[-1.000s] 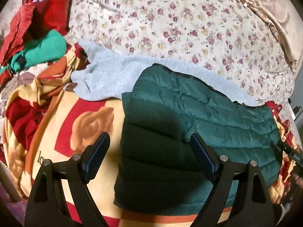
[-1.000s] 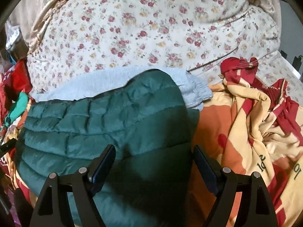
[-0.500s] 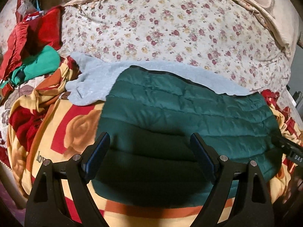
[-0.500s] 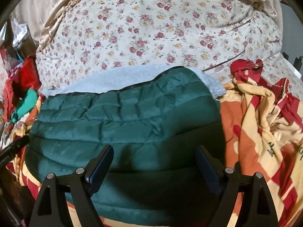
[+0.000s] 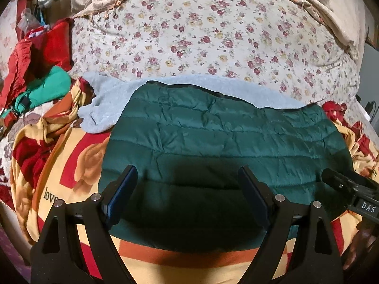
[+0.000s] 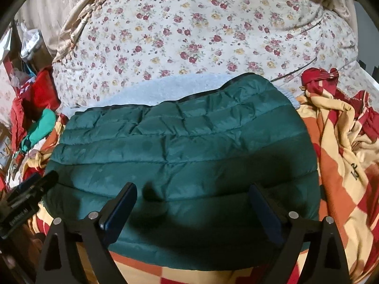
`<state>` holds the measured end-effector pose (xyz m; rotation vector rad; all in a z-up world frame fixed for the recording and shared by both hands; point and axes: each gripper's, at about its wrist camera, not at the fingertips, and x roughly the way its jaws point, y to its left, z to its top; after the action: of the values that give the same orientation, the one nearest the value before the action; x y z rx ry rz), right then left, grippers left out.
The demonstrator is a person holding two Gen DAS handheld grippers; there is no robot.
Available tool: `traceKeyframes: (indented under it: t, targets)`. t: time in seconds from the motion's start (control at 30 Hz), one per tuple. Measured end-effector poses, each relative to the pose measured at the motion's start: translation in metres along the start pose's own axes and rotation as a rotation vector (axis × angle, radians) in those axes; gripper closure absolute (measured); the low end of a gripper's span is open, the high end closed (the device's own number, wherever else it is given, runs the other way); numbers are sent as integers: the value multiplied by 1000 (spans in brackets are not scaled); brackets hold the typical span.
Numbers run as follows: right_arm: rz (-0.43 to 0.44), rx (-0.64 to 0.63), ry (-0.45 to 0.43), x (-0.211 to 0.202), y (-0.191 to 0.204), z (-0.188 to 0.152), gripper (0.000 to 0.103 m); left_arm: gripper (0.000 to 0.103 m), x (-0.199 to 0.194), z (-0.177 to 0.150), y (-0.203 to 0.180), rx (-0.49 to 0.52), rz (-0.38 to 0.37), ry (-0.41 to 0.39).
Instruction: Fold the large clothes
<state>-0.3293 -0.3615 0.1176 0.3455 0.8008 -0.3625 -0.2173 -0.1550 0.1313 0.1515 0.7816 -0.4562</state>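
Fingers on both grippers are spread wide and hold nothing. The left gripper [image 5: 187, 194] hangs over the near edge of the green puffy jacket [image 5: 225, 142], and the right gripper [image 6: 191, 210] hangs over the same edge a bit further along. None of the fingers seem to touch the cloth.

The jacket lies on the bed, on top of a red and yellow blanket [image 5: 78, 165]. A light blue fleece [image 5: 106, 99] peeks out from under its far side. Behind them is a flowery quilt [image 5: 201, 35]. A pile of red and green clothes [image 5: 40, 71] sits off to the left.

A second ago each camera saw the jacket off to one side. Now both see it right in the middle, lying flat and wide. It looks like both grippers have pulled back and lined up with it. The jacket did not seem to move.

That likely means one fold is done and smooth. Next, the fingers may need to pinch the edge for another fold. Puffy cloth is slippery and springs back, so it could pop open.
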Motion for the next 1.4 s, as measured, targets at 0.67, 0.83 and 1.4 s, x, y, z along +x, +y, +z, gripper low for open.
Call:
traceKeyframes:
  t: [0.67,0.83,1.4]
  targets:
    - [-22,-17,-34,-8,22,-3,9,16,-9,-10,-18,35,34,-42]
    - [-24,-27,-40,-9,27,-5,8,16,-10,-11,-18,30,38,-46]
    - [-20,-44,-36,-7,36,-6,8,16,-5,-11,-10,-2,51,-25]
